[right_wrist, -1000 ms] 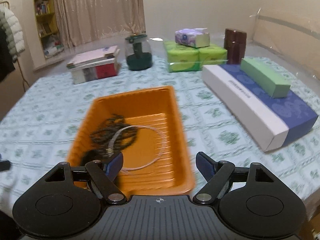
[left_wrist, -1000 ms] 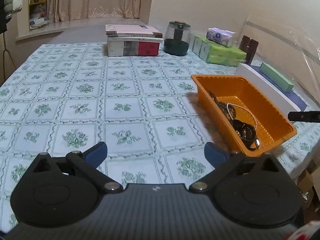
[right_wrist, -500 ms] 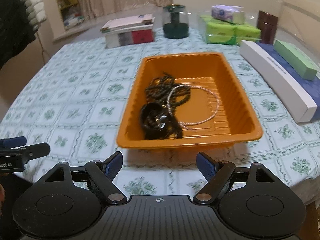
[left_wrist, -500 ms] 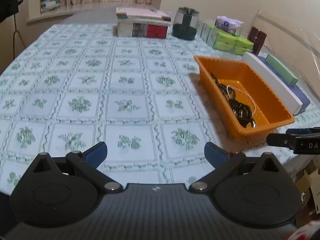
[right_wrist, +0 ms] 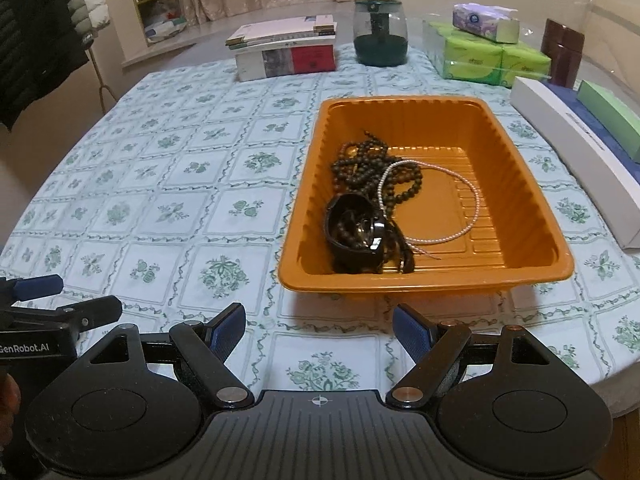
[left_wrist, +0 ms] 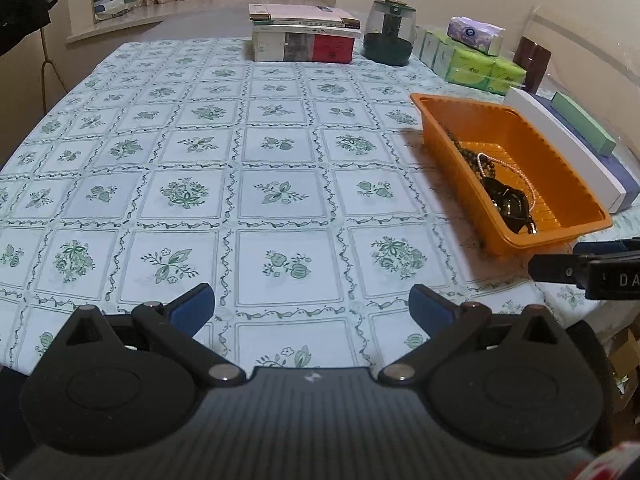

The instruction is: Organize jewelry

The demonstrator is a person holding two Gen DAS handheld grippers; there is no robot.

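Hovering over the near edge of the table (right_wrist: 168, 216), both claws spread wide, nothing between the pads. Right claw (right_wrist: 318, 326) sits just short of the orange tray (right_wrist: 516, 184), lined up on its near rim. Left claw (left_wrist: 311, 306) is over bare floral tablecloth, tray well off to its right; its fingers also show at the left edge of the right wrist view. All jewelry is in the tray, bunched toward the left half: dark bead strand (right_wrist: 362, 168) on the far side, thin pearl strand (right_wrist: 474, 200) looped over it and out to the right, black bangle (right_wrist: 354, 232) nearest, touching the beads. Far side of table: stacked books (right_wrist: 286, 46), green-based jar (right_wrist: 380, 32), tissue packs (right_wrist: 486, 54). Long white-and-blue box (right_wrist: 576, 148) right of the tray, apart from it.
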